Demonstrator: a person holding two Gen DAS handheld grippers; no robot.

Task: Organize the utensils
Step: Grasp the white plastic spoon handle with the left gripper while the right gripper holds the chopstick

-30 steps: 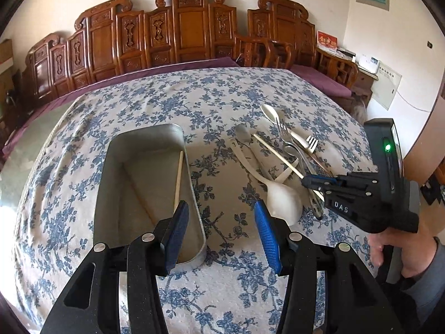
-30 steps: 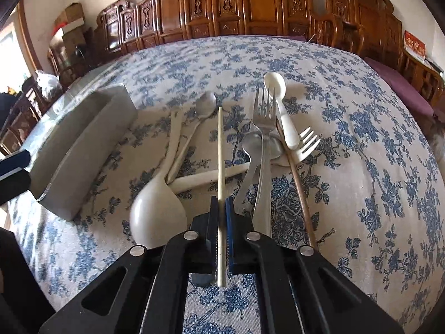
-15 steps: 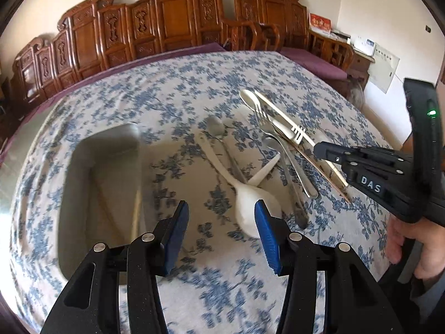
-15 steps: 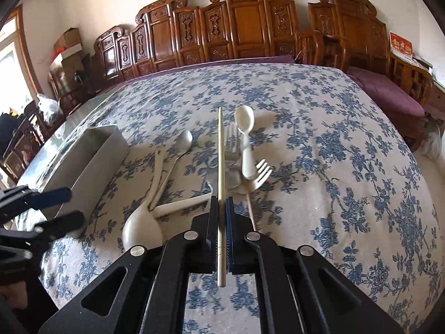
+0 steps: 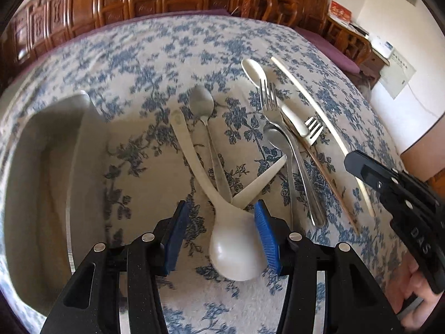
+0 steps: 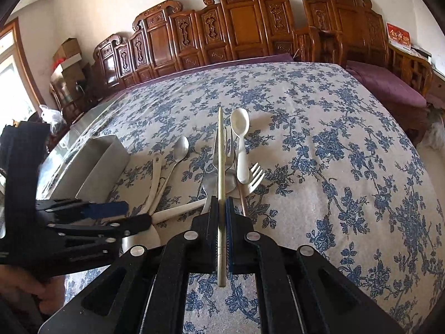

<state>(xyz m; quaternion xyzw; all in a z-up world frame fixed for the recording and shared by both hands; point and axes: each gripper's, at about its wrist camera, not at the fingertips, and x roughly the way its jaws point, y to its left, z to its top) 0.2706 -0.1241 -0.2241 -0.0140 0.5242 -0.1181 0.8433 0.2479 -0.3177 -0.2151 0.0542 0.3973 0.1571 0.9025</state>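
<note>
Chopstick (image 6: 221, 167) clamped in right gripper (image 6: 221, 217), jaws closed tight on it, stick pointing forward along the fingers and raised over the utensil pile. Its rear end sticks out behind the pads. Left wrist view shows the same chopstick (image 5: 319, 133) running in the air past the right edge of the pile, right gripper (image 5: 389, 183) at its near end, a hand (image 5: 417, 295) below on the handle.

Left gripper (image 5: 219, 236) jaws partly open, nothing held. Blue pads (image 5: 267, 239) straddle the bowl of the big white ladle (image 5: 236, 245); cannot tell if the right pad touches the bowl. Left pad is clear of it. Ladle lies on the flowered tablecloth (image 5: 167, 55), handle running away up-left.

Rest of the pile on the cloth beyond the ladle: metal spoon (image 5: 205, 117) next to the ladle handle, white handle crossing under them, then metal fork (image 5: 271, 103), second metal spoon, white spoon (image 5: 254, 71), white fork (image 5: 313, 132) and a brown chopstick overlapping each other.

Metal tray (image 5: 75, 167) sits to the left of the pile, well apart from it; view of it is blurred, contents unclear. Carved wooden chairs (image 6: 236, 27) line the far side of the table.
</note>
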